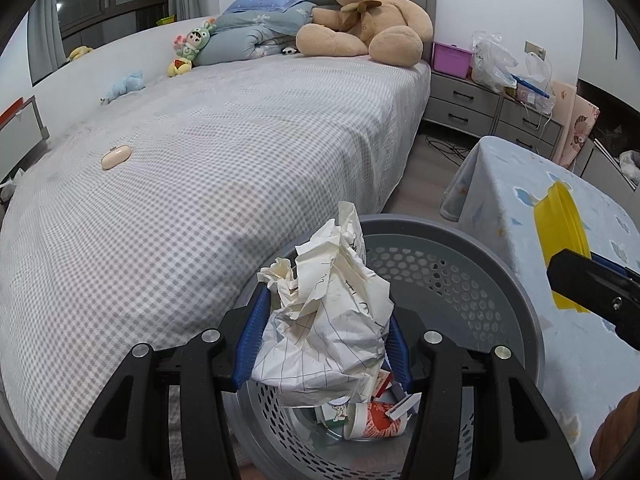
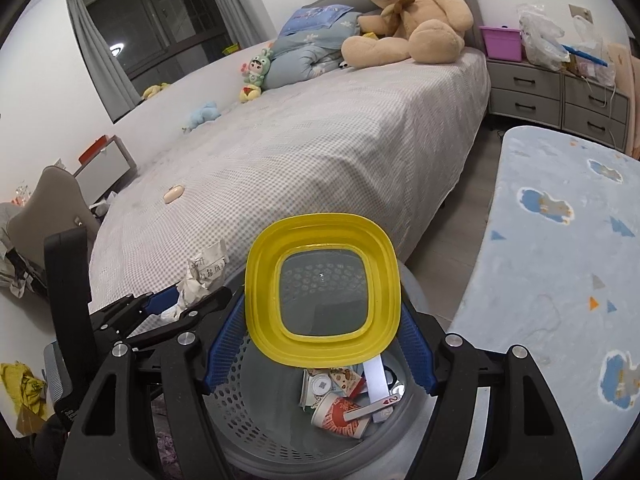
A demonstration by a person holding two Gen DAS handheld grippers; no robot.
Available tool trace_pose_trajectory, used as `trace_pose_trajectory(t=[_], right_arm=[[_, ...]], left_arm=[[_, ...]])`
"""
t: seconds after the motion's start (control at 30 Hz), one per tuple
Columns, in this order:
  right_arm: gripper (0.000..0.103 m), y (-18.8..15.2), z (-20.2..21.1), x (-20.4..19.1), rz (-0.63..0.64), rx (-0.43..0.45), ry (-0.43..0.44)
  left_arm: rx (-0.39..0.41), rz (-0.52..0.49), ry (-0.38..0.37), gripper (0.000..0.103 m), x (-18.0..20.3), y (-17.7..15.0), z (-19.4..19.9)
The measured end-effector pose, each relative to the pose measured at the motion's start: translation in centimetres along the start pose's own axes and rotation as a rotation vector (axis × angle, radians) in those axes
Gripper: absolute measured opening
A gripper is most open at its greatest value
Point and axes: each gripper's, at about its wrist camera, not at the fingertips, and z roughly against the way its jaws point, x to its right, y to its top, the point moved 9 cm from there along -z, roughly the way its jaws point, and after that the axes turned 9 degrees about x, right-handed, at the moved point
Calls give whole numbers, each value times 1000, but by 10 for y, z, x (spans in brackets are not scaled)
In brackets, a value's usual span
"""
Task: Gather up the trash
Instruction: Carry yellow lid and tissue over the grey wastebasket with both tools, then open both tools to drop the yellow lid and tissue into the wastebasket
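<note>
A crumpled wad of lined paper (image 1: 328, 312) is clamped between the blue pads of my left gripper (image 1: 322, 344), which hangs over the grey perforated trash basket (image 1: 500, 280). The same paper (image 2: 200, 280) and the left gripper (image 2: 176, 308) show at the left of the right wrist view. My right gripper (image 2: 322, 344) is shut on a yellow-rimmed clear plastic lid (image 2: 324, 296), also above the basket (image 2: 248, 408); that lid (image 1: 560, 236) appears at the right in the left wrist view. In the basket lie a red-and-white paper cup (image 2: 340, 420), cards and wrappers.
A bed with a checked cover (image 1: 200, 160) lies just behind the basket, with a teddy bear (image 1: 368, 12), small toys and a pale case (image 1: 116, 157) on it. A table under a blue patterned cloth (image 2: 560, 264) stands right of the basket. Grey drawers (image 2: 556, 92) line the far wall.
</note>
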Motion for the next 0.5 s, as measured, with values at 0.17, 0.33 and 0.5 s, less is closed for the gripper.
trace_pose_trajectory(t=[0.17, 0.33, 0.5], right_arm=[[69, -8, -6, -1, 5, -34, 0], [69, -12, -8, -3, 10, -43, 2], [69, -14, -10, -4, 20, -52, 0]], left_arm=[[-15, 0, 5, 52, 1, -4, -3], [-20, -4, 13, 52, 0, -5, -5], [-26, 3, 20, 52, -3, -7, -6]])
